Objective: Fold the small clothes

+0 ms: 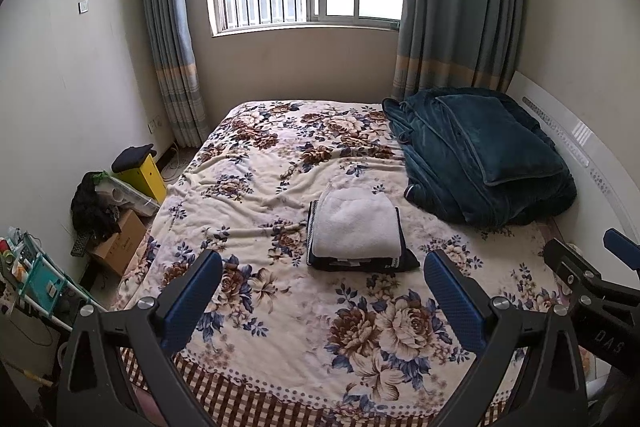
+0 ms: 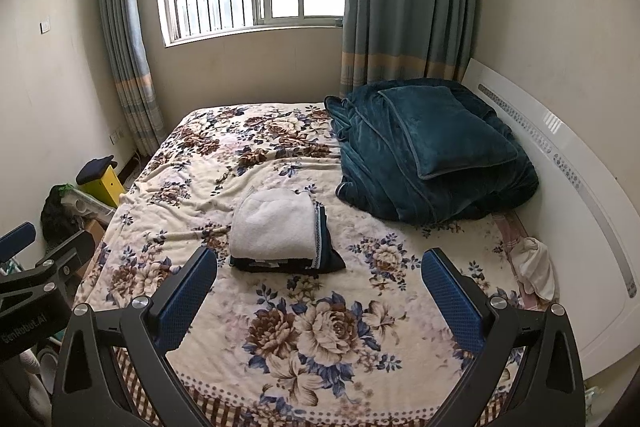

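A folded white fleece garment (image 1: 356, 225) lies on top of a folded dark navy garment (image 1: 404, 259) in the middle of the floral bed (image 1: 280, 163). The stack also shows in the right wrist view (image 2: 276, 227). My left gripper (image 1: 324, 287) is open and empty, held above the near part of the bed, short of the stack. My right gripper (image 2: 320, 283) is open and empty, at about the same height to the right. A small white cloth (image 2: 536, 269) lies crumpled at the bed's right edge by the headboard.
A folded teal blanket with a pillow (image 1: 484, 155) fills the far right of the bed. A white headboard (image 2: 560, 163) runs along the right. Boxes, a yellow stool (image 1: 144, 171) and clutter stand on the floor to the left. A window and curtains are behind.
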Available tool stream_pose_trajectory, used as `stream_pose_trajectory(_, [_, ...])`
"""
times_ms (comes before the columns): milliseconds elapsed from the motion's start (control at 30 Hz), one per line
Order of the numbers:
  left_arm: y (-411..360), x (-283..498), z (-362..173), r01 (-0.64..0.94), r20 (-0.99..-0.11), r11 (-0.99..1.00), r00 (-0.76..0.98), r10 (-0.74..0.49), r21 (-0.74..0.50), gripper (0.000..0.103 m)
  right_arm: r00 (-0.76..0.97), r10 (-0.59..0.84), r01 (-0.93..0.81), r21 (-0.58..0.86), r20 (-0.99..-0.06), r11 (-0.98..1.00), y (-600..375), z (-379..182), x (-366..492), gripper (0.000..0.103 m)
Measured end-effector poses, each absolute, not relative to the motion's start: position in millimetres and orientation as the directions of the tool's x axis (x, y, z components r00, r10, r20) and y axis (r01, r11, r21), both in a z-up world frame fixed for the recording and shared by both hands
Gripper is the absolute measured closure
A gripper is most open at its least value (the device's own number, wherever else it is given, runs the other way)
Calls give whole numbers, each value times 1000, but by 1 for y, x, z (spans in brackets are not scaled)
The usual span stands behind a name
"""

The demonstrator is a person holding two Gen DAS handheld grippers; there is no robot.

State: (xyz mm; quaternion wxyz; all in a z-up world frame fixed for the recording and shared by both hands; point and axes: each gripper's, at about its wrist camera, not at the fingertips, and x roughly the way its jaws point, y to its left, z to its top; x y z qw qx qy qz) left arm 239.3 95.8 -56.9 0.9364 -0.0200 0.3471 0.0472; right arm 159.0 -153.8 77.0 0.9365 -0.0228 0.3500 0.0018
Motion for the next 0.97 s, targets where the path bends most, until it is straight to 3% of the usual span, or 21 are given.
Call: stream_pose_trajectory(967, [90, 236, -49, -123, -637, 992, 765, 97, 4, 0, 765, -11, -16, -36, -644, 999, -141, 84, 165, 0])
